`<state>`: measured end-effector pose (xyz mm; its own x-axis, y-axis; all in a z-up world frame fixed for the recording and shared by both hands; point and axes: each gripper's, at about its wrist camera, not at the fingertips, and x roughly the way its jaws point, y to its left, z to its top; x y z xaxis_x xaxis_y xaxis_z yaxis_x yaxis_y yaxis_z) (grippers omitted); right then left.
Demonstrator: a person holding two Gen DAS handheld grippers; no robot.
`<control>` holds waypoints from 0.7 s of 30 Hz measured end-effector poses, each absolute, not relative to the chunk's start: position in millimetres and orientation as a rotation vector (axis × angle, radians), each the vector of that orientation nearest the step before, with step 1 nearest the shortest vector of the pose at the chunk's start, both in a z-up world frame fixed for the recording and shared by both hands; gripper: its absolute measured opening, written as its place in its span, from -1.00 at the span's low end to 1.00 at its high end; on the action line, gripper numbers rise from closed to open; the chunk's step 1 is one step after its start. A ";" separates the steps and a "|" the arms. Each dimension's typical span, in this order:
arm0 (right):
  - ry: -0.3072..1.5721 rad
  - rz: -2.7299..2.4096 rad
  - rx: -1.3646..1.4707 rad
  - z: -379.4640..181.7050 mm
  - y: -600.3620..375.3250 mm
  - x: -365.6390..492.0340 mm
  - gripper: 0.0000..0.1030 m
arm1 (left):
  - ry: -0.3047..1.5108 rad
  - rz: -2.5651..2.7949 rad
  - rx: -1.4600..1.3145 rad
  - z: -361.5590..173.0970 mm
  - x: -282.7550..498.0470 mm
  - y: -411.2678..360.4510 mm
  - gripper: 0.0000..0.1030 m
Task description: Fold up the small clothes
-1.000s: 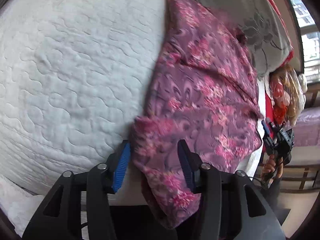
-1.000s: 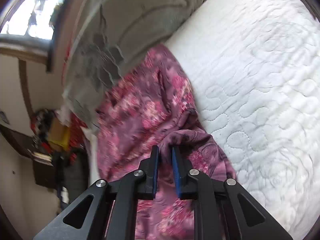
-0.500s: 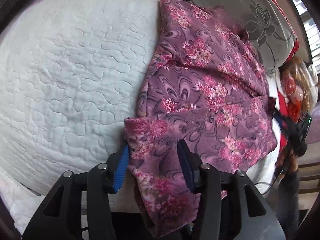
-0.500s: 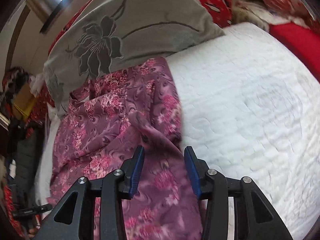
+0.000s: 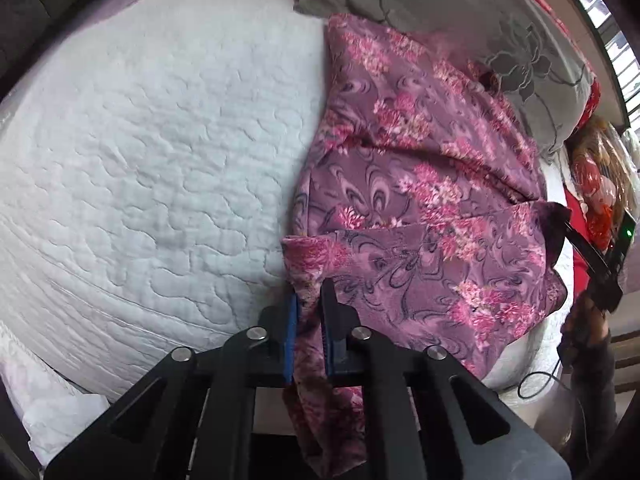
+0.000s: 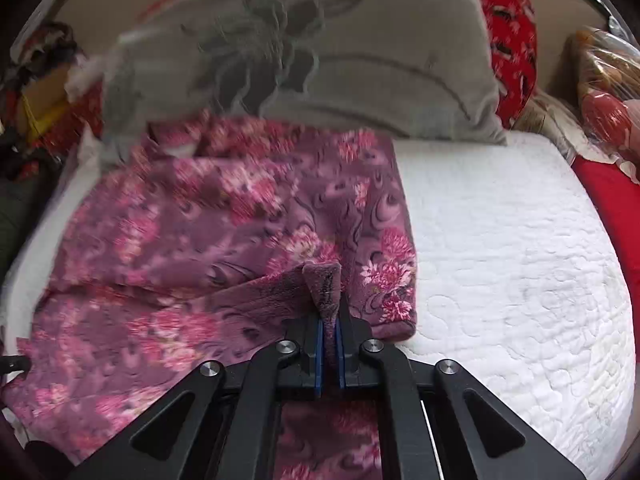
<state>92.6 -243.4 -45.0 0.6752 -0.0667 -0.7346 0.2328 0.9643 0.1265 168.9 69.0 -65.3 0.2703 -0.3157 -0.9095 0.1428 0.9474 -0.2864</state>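
A purple garment with pink flowers [image 5: 420,200] lies on a white quilted bed [image 5: 160,140], its far end against a grey pillow. My left gripper [image 5: 309,300] is shut on the garment's near left corner, which hangs down between its fingers. In the right wrist view the same garment [image 6: 200,232] spreads to the left. My right gripper [image 6: 329,320] is shut on a raised fold of its near edge. The right gripper also shows in the left wrist view [image 5: 596,264], at the garment's far right corner.
A grey pillow with a flower print [image 6: 320,60] lies at the head of the bed, a red patterned cushion [image 6: 508,32] beside it. Red bedding [image 6: 616,208] lies along the bed's right side. Clutter [image 5: 600,184] stands past the bed edge near a window.
Both grippers have closed on the garment. The left shut on the near left corner; the right, open half a second ago, shut on a fold of the near edge.
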 end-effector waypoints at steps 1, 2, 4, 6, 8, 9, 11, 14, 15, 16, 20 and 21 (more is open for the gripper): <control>0.795 -0.158 0.239 -39.5 -245.0 85.1 -0.92 | 1.249 -0.311 -0.157 -62.2 166.7 69.9 -0.87; 0.776 -0.149 0.260 -34.1 -246.8 77.2 -0.92 | 1.235 -0.311 -0.163 -58.3 164.8 70.7 -0.88; 0.742 -0.136 0.292 -23.4 -249.2 63.5 -0.92 | 1.210 -0.316 -0.185 -49.1 162.4 71.9 -0.88; 0.710 -0.127 0.323 -13.1 -253.9 50.6 -0.92 | 1.176 -0.331 -0.211 -35.5 160.8 73.5 -0.88; 0.689 -0.126 0.349 -4.2 -258.3 44.4 -0.92 | 1.150 -0.342 -0.226 -24.8 162.7 74.6 -0.89; 0.676 -0.126 0.365 0.4 -261.3 42.1 -0.92 | 1.129 -0.353 -0.238 -16.4 164.7 75.4 -0.89; 0.654 -0.128 0.392 7.6 -267.3 42.1 -0.92 | 1.091 -0.363 -0.242 -3.5 171.6 75.3 -0.89; 0.626 -0.131 0.436 16.4 -276.7 48.1 -0.92 | 1.041 -0.365 -0.232 12.1 193.3 66.4 -0.89; 0.620 -0.136 0.451 17.6 -280.1 53.4 -0.92 | 1.027 -0.359 -0.224 15.4 204.7 60.6 -0.89; 0.617 -0.140 0.463 18.0 -283.3 59.1 -0.92 | 1.017 -0.352 -0.216 17.2 213.9 56.3 -0.89; 0.626 -0.172 0.519 12.0 -300.3 93.2 -0.92 | 0.998 -0.328 -0.206 17.2 263.2 38.0 -0.89; 0.626 -0.180 0.531 10.5 -303.9 101.2 -0.92 | 0.995 -0.321 -0.209 16.3 279.4 32.3 -0.89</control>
